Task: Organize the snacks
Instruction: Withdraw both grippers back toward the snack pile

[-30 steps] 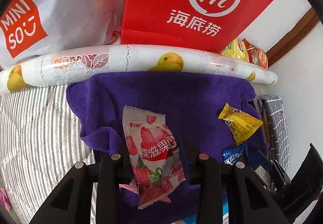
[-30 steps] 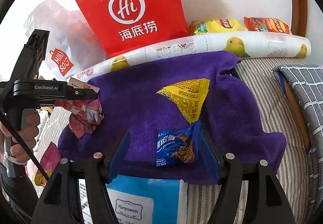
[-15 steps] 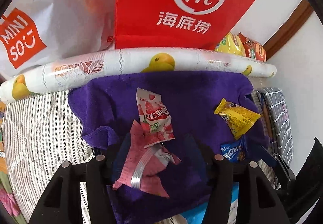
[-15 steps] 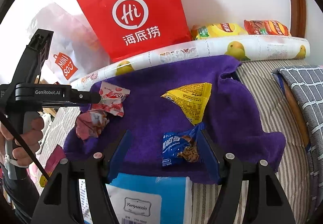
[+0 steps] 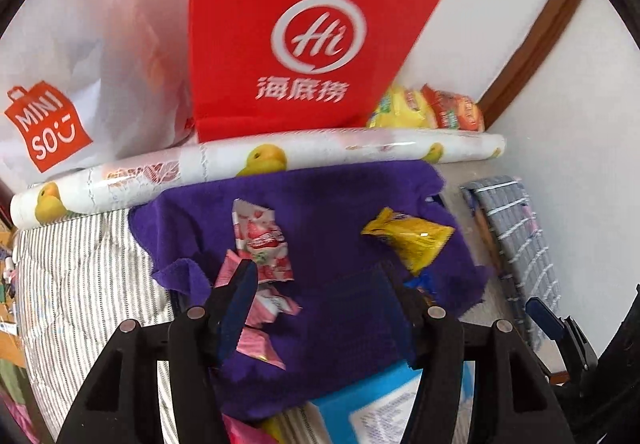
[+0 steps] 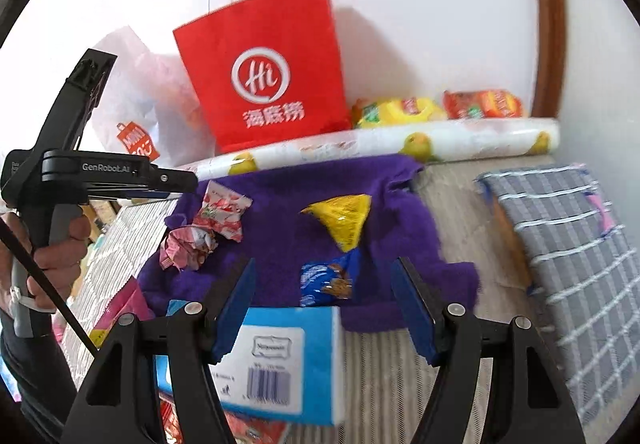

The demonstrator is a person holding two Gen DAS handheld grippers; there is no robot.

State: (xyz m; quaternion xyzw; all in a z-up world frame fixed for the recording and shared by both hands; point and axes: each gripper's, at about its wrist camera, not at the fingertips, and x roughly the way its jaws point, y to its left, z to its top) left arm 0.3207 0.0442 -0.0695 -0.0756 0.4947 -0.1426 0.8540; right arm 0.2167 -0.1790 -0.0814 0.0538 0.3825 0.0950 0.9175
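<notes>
A purple towel [image 5: 332, 211] [image 6: 280, 195] lies on a striped bed. On it lie a strawberry snack packet [image 5: 260, 240] [image 6: 222, 213], a pink crumpled packet [image 5: 260, 304] [image 6: 186, 244], a yellow packet [image 5: 412, 240] [image 6: 344, 219] and a blue cookie packet [image 6: 324, 280] [image 5: 424, 282]. My left gripper [image 5: 320, 284] is open and empty, held above the towel's near part; it also shows in the right wrist view [image 6: 176, 177]. My right gripper [image 6: 324, 284] is open and empty, with the blue cookie packet seen between its fingers.
A red Hi paper bag [image 5: 296, 43] [image 6: 264, 79] and a white Miniso bag [image 5: 60, 83] stand behind a patterned roll [image 5: 260, 159]. Yellow and red packets [image 6: 436, 107] lie at the back right. A blue box [image 6: 288, 356] lies near me, a checked cloth [image 6: 572, 244] at right.
My left gripper opened and let go of the strawberry and pink packets, which now lie on the towel. Both grippers pulled back and up.
</notes>
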